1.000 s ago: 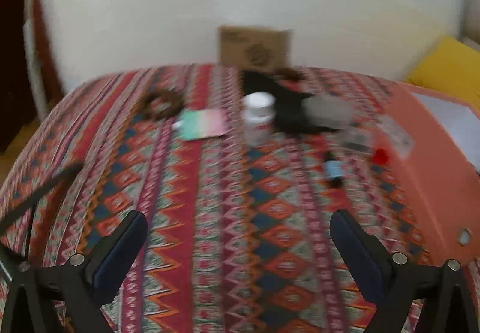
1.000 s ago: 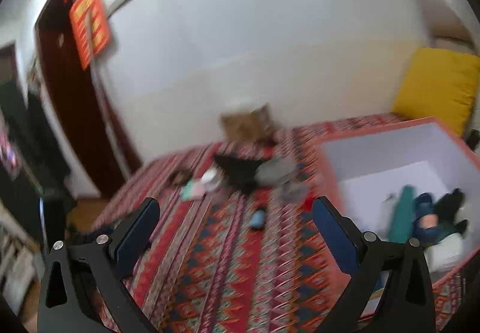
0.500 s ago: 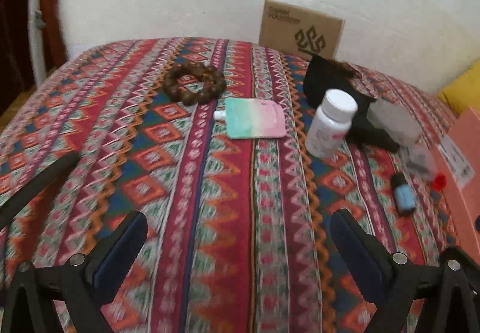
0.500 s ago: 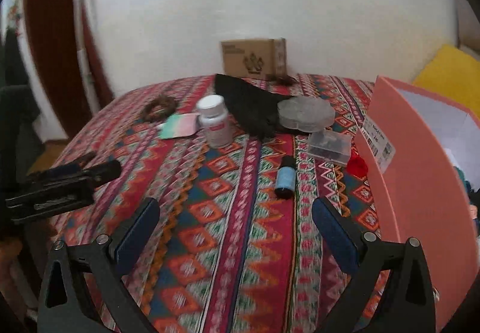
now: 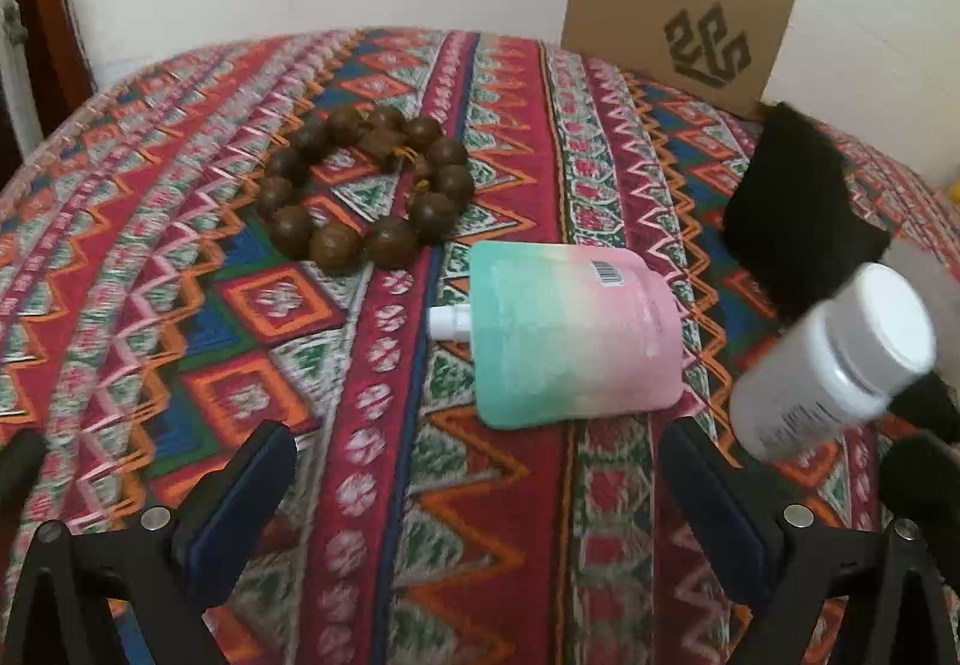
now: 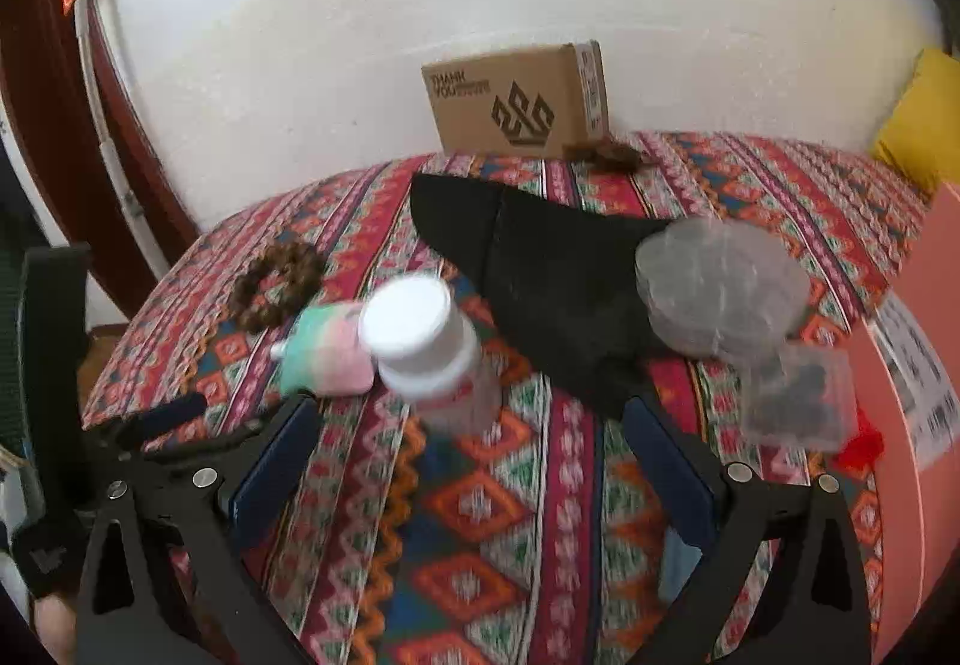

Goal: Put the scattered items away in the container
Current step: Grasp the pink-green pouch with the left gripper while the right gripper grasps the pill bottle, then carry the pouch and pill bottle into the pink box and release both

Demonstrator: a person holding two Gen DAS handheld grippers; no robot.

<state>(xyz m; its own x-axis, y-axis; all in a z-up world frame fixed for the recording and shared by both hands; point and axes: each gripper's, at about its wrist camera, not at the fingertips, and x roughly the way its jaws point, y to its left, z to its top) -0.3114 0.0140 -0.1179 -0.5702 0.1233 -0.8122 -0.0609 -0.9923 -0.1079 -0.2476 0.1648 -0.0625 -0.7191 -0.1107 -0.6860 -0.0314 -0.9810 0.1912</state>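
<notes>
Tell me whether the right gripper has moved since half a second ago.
Yes. The right gripper has come forward toward the white pill bottle; the cardboard box by the wall looms larger.

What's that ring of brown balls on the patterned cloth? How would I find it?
Start at the cardboard box printed THANK YOU, standing against the white wall. Come forward and left across the striped cloth to the wooden bead bracelet, just behind the pink-and-green spout pouch. It is the only loop of dark round beads there.
</notes>
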